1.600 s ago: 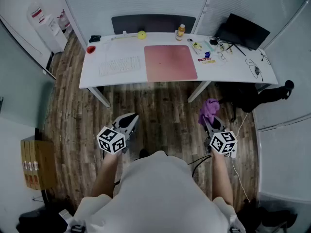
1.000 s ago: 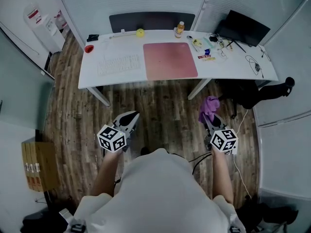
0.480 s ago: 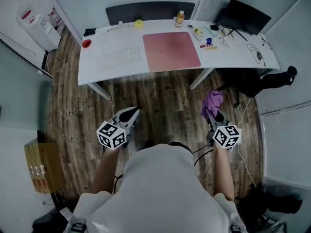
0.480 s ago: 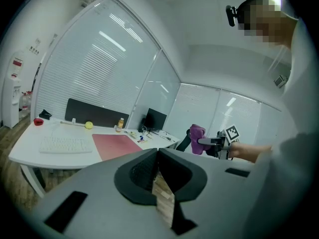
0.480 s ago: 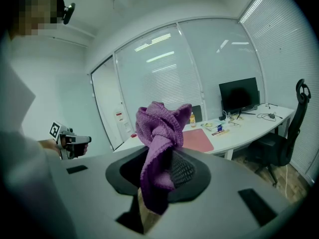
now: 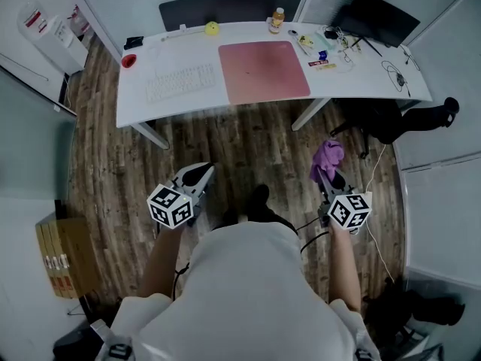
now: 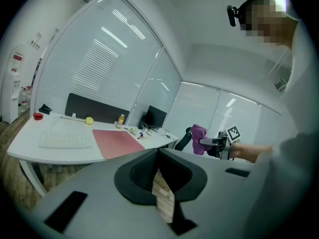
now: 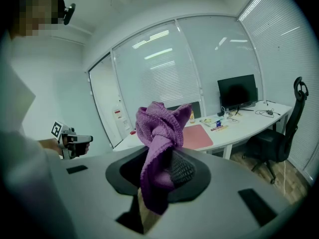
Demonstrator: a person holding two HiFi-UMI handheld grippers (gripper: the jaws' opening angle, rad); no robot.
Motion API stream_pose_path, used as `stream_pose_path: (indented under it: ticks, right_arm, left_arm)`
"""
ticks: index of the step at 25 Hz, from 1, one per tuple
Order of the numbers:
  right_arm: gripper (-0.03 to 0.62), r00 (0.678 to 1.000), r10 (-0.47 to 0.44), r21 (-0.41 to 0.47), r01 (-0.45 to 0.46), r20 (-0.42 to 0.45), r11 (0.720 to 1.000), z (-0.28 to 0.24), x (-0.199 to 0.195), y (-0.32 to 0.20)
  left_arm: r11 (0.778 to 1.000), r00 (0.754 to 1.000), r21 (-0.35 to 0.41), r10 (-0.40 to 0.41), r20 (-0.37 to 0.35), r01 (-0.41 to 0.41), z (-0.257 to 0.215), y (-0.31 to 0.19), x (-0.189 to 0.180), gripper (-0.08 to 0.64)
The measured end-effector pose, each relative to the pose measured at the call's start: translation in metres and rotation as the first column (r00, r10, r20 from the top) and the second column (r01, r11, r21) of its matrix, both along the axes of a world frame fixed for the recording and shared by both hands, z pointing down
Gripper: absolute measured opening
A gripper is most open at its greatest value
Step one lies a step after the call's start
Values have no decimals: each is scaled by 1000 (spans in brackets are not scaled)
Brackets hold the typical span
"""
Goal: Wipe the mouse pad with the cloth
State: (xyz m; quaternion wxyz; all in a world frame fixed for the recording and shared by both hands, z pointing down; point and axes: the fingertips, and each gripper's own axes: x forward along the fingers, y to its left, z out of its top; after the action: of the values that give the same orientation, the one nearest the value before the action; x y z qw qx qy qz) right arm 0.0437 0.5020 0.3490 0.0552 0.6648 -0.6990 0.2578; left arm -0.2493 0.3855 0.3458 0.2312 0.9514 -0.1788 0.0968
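Observation:
The pink mouse pad [image 6: 263, 71] lies flat in the middle of the white desk [image 6: 150, 115], far ahead of both grippers. My right gripper [image 6: 325, 173] is held over the wooden floor, shut on a bunched purple cloth [image 6: 328, 156] that hides its tips. The cloth [image 8: 159, 131] stands up between the jaws in the right gripper view, with the pad [image 8: 197, 136] beyond it. My left gripper [image 6: 201, 173] is also over the floor, with its jaws together and nothing in them. In the left gripper view the pad [image 7: 117, 142] lies ahead on the desk.
A white keyboard [image 6: 180, 83] lies left of the pad; a yellow ball [image 6: 212, 28], a bottle [image 6: 278, 19] and a red cup [image 6: 128, 61] sit along the back. Small items, cables and a monitor [image 6: 376, 17] fill the right end. A black chair [image 6: 391, 122] stands right; boxes [image 6: 56, 250] left.
The desk has slid upward and sideways in the head view as the person moves. A dark shoe now shows between the grippers. Both grippers keep their hold and pose.

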Motion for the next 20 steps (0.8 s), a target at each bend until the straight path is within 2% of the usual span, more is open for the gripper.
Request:
stream_pose_path:
  ticks: [8,20]
  right_arm:
    - [106,999,-24,-9,24,21,1000,15,19,-30]
    - [106,994,-105,-15,106,43,994,29,91,-144]
  left_arm:
    - [1000,1000,-3,-24,16,24,8,-22,19,23]
    - [996,996,25,-86,35,85,8,-103,87,23]
